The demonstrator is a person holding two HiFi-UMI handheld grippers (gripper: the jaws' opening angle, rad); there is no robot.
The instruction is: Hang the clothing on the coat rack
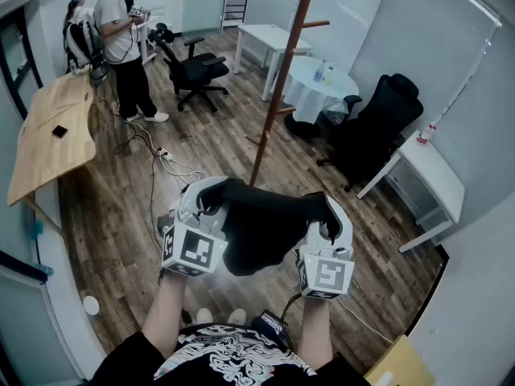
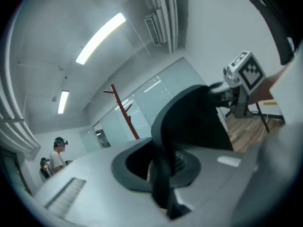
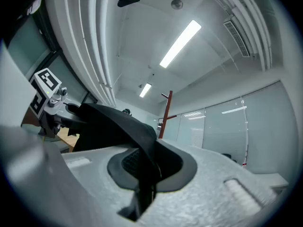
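Task item: black garment (image 1: 261, 232), held up in front of the wearer and spread btwn both grippers, hanging over the wood floor (image 1: 121, 240).
L gripper (image 1: 211, 195): jaws pressed together on one edge of the garment. In the left gripper view a cloth strip runs through the gap.
R gripper (image 1: 328, 214): pinching the opposite edge. In the right gripper view a fold is wedged btwn the pads.
Coat rack (image 1: 278, 87): reddish-brown pole w/ side pegs, straight ahead and well apart from the garment. Nothing hangs on the parts in view.
Done: pick-up. Garment is off any surface, w/ both ends secured.
Left: approach the rack, raise the cloth to a peg, drape or hook it, then let go on both sides.
Progress (est.): early-to-mid. Carry phase, hanging not begun.
Path: cables (image 1: 173, 163) lie on the floor btwn wearer and rack. Possible snag, judged only.
Bystander: person (image 1: 121, 39) at far L beside an office chair (image 1: 197, 71), prob. clear of the route.
Unknown: garment type, and whether a collar or loop faces the rack. Can't tell.
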